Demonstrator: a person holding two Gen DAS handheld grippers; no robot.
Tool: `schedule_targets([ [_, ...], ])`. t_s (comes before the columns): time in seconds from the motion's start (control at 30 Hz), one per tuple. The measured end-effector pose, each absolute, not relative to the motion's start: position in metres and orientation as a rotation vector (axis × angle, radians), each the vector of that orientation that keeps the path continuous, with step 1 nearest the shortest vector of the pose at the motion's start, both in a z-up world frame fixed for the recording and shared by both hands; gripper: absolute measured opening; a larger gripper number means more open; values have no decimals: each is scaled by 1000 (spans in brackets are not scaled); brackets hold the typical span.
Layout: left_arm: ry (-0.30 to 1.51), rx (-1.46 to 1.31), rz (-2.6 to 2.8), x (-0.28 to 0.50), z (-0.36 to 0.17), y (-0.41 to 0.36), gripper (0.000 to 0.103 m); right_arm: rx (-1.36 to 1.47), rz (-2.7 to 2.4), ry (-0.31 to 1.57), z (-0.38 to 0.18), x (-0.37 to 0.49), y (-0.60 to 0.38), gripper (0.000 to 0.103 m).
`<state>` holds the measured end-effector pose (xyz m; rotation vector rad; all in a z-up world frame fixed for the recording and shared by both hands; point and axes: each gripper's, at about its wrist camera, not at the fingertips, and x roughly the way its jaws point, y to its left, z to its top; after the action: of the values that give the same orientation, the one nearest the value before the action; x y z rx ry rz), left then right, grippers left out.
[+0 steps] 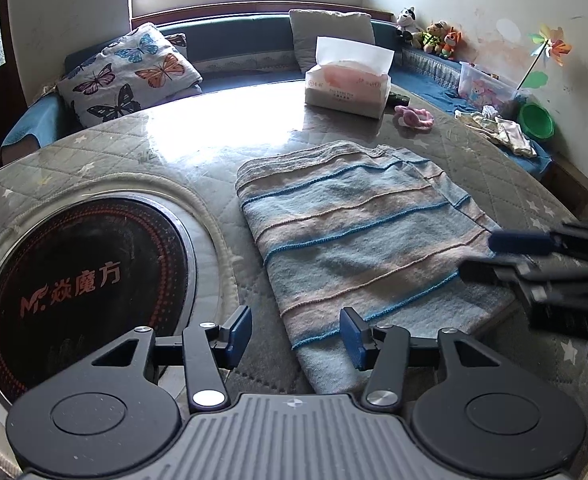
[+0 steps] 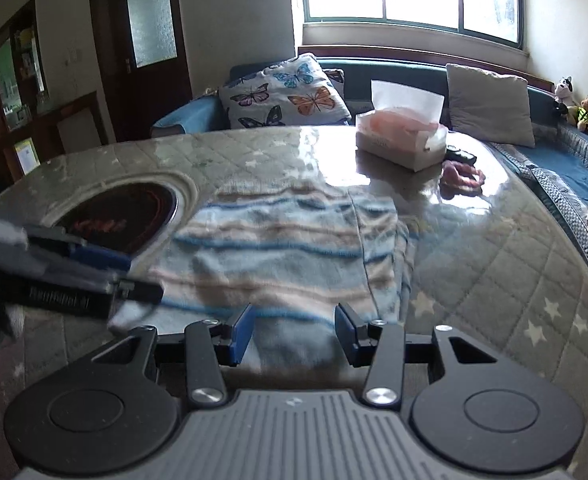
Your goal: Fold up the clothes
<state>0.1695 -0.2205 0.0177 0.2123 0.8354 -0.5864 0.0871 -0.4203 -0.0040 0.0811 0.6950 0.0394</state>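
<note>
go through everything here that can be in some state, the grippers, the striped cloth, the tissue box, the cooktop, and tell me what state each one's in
left gripper: open, holding nothing, at the cloth's near edge.
right gripper: open, holding nothing, over the cloth's near edge.
striped cloth: folded, lying flat on the table.
tissue box: open, a tissue sticking up.
cooktop: dark, nothing on it.
butterfly pillow: leaning on the bench.

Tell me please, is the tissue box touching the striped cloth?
Apart: the left wrist view shows bare table between the tissue box and striped cloth.
</note>
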Motion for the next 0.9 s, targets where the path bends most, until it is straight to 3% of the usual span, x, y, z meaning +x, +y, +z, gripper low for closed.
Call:
schedule_targets([
  [0.13, 834, 210, -597, 169, 18, -221, 52, 117, 53, 697, 1, 114, -425, 42],
  [0.37, 829, 210, -616, 168, 17, -218, 52, 135, 55, 727, -3, 171, -428, 23],
  [0.9, 853, 179, -625, 171, 10, -209, 55, 108, 14, 742, -23, 250, -420, 23],
])
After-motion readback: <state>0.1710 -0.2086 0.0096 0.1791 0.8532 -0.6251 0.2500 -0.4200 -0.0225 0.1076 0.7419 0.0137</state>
